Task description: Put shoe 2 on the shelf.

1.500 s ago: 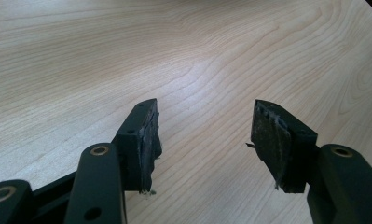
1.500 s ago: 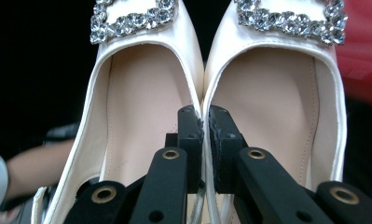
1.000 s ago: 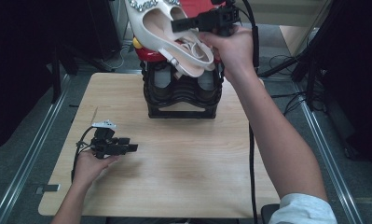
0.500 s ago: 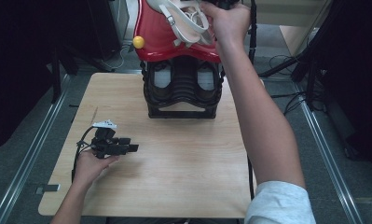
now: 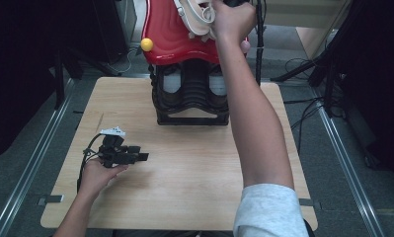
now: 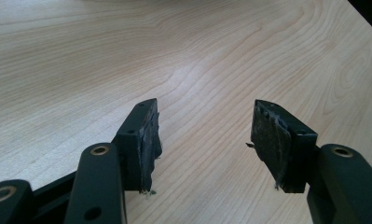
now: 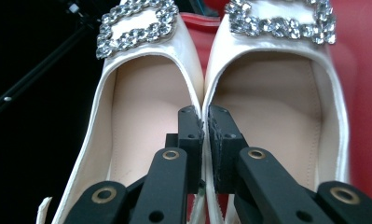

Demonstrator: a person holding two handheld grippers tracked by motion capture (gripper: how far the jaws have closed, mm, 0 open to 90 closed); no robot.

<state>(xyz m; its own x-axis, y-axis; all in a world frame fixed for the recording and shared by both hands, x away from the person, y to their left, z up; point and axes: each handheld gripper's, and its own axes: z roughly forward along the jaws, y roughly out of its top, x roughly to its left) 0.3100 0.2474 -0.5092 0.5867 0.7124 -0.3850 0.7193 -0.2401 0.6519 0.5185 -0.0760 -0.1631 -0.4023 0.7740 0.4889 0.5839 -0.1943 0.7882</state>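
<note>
A pair of cream-white shoes (image 7: 146,112) with rhinestone buckles hangs from my right gripper (image 7: 204,123), which is shut on the two inner side walls pressed together. In the high view the shoes (image 5: 194,17) are held by the raised right hand over the red top (image 5: 175,44) of a rack at the table's far edge. My left gripper (image 5: 142,157) rests low on the wooden table (image 5: 194,173) at the near left. In the left gripper view its jaws stand open (image 6: 204,140) with only bare wood between them.
The rack has a black ribbed base (image 5: 192,98) under its red top, with a yellow knob (image 5: 146,44) and a pink knob (image 5: 245,46) at the sides. Cables and dark stands lie on the floor right of the table. Metal rails run along both table sides.
The right hand has carried the shoes farther away and up, from in front of the rack to above its red top. The left hand and gripper have stayed put.
</note>
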